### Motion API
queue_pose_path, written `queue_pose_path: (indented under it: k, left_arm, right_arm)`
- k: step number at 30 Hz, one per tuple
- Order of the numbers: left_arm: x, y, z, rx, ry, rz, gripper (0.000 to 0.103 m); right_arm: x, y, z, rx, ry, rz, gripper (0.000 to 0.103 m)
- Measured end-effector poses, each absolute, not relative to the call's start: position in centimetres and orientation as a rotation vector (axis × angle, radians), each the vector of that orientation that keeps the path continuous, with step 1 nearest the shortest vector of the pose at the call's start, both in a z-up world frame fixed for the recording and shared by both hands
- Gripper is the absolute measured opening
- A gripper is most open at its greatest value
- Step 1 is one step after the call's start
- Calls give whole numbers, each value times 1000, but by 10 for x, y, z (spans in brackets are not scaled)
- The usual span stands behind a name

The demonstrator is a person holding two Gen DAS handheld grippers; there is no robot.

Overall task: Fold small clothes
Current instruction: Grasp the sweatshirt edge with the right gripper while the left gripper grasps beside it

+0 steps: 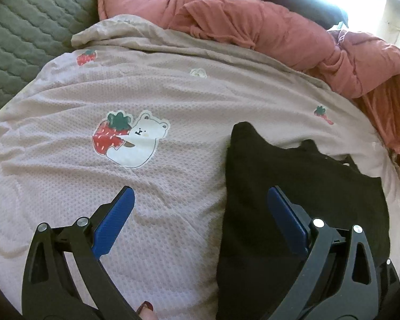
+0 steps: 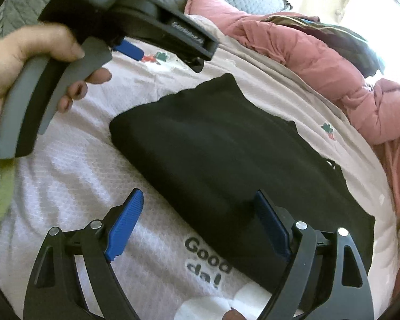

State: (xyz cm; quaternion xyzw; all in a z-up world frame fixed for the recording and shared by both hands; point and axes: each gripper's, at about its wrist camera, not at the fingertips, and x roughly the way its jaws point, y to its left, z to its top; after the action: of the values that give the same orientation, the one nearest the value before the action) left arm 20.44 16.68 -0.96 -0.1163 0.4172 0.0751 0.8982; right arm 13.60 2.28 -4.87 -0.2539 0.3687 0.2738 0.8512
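A black garment, already doubled into a rough slab, lies on a pale waffle-textured bedspread printed with strawberries and a white bear, a crumpled pink quilt heaped along its far side. Two hand-held tools hang over the bed, both angled downward. The left tool stands wide with nothing between its blue pads: one pad over bare bedspread, the other over the garment's near-left edge, and whether that pad touches the cloth cannot be told. The right tool is also spread wide and empty, one pad over the bedspread beside the printed words "Good da!", the other over the garment's near edge. In the right wrist view a person's hand grips the grey handle of the left tool, above and to the left of the garment.

The cloth looks soft, light and limp, likely a thin knit that will sag and slide over itself if lifted from one point. The best hold appears to be at the two near corners or along the doubled edge, pinching all layers together so the fold stays. The bedspread beneath is loose too, so a low pinch risks catching it with the garment. One corner at the far right looks ragged, with something small poking out, unclear what.
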Motion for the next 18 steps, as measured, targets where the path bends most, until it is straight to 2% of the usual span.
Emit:
queue_pose_path:
  k: [7,10,12,14,16,18]
  left_arm:
    - [220,174,-23,-336,897,102,93]
    - [229,177,-28,-418,913,42,93]
    - [237,177,-31,-455,923,4,93]
    - [243,177,-33,-475,934,-30,93]
    - [247,178,-35,-511,943,-55,93]
    - [247,180,-40,-581,955,-96,93]
  right_arm:
    - [156,38,-61,-589,740,523,84]
    - [161,39,-60,-579,713,501,81]
    - [161,36,-55,-555,684,516,68]
    - [159,30,-48,-519,659,548,37]
    - [157,25,-42,-501,638,548,26]
    - [158,14,-32,-440,617,548,22]
